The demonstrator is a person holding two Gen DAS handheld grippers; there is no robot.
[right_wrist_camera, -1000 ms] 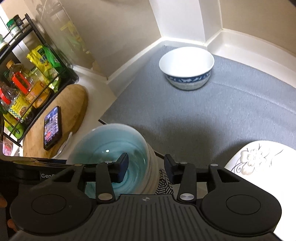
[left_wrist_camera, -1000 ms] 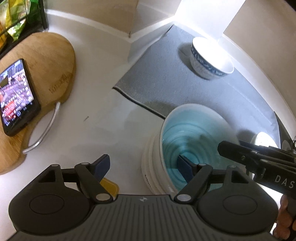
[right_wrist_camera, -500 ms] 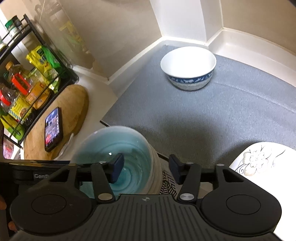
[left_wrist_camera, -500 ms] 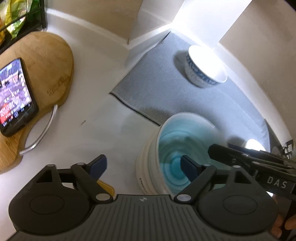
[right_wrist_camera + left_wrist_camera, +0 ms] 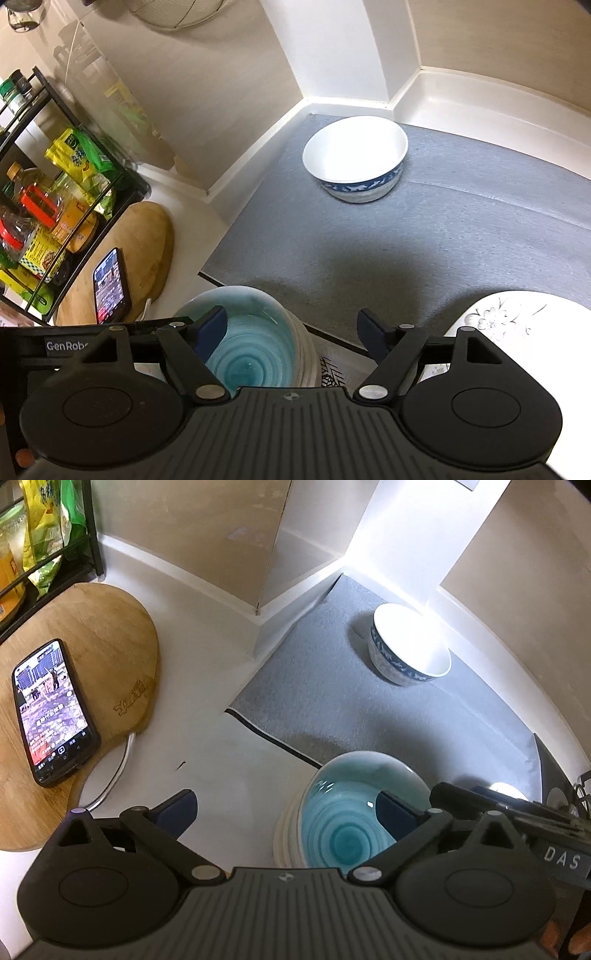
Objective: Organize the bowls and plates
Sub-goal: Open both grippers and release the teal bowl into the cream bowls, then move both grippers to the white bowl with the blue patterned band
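Note:
A teal-glazed bowl (image 5: 343, 827) sits on top of a stack of white bowls, on the white counter at the edge of a grey mat (image 5: 369, 716). It also shows in the right wrist view (image 5: 251, 343). A white bowl with a blue band (image 5: 356, 162) stands upright at the mat's far corner, also in the left wrist view (image 5: 408, 644). A white plate with a flower print (image 5: 517, 317) lies at the right. My left gripper (image 5: 288, 808) is open above the stack's left side. My right gripper (image 5: 291, 330) is open, its jaws astride the stack's right rim.
A wooden cutting board (image 5: 92, 657) with a lit phone (image 5: 51, 712) on it lies at the left. A black wire rack (image 5: 48, 206) with bottles and packets stands behind it. Walls close off the corner behind the mat.
Both grippers have drawn back and up from the bowl stack. The right gripper's jaws have opened wider. The teal bowl stays on the stack.

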